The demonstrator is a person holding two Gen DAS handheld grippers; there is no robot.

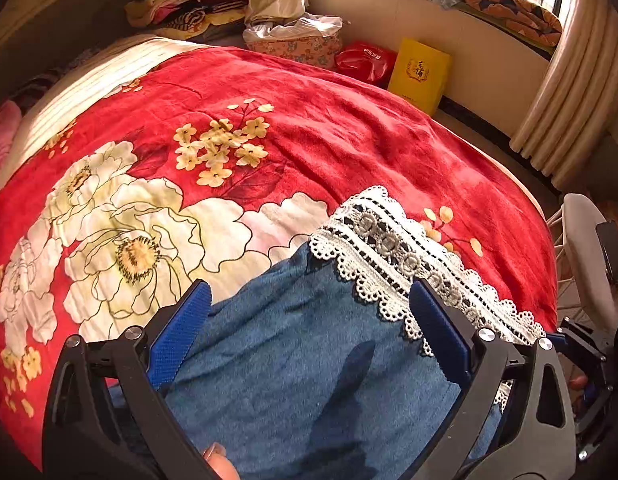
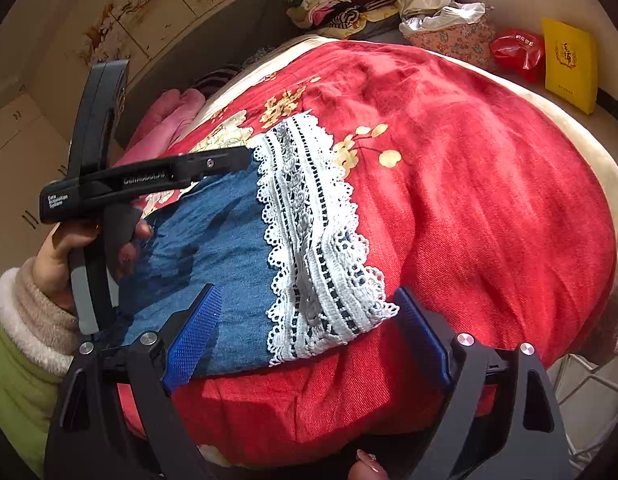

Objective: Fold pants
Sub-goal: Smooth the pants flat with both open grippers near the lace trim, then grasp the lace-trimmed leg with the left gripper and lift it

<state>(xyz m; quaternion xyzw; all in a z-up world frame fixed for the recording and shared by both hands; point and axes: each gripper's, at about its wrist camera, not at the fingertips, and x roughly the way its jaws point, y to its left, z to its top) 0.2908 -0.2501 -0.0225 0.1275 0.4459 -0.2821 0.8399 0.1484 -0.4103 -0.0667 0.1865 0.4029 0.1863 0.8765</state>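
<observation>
Our left tool (image 1: 311, 322) and right tool (image 2: 309, 332) both gape, released, over soft blue denim pants (image 2: 225, 264) with a scalloped white lace hem (image 2: 313, 236), lying on the bed's plush red floral blanket (image 1: 349, 140).

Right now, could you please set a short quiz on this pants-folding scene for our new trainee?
1. True or false: the right gripper is clamped shut on the lace hem.
2. What do the denim pants lie on?
A. a wooden table
B. a red floral blanket
C. a tiled floor
3. Fill in: the box standing on the floor beyond the bed is ____.

Key
1. False: its jaws stand wide, with the hem between them and unpressed.
2. B
3. yellow
</observation>
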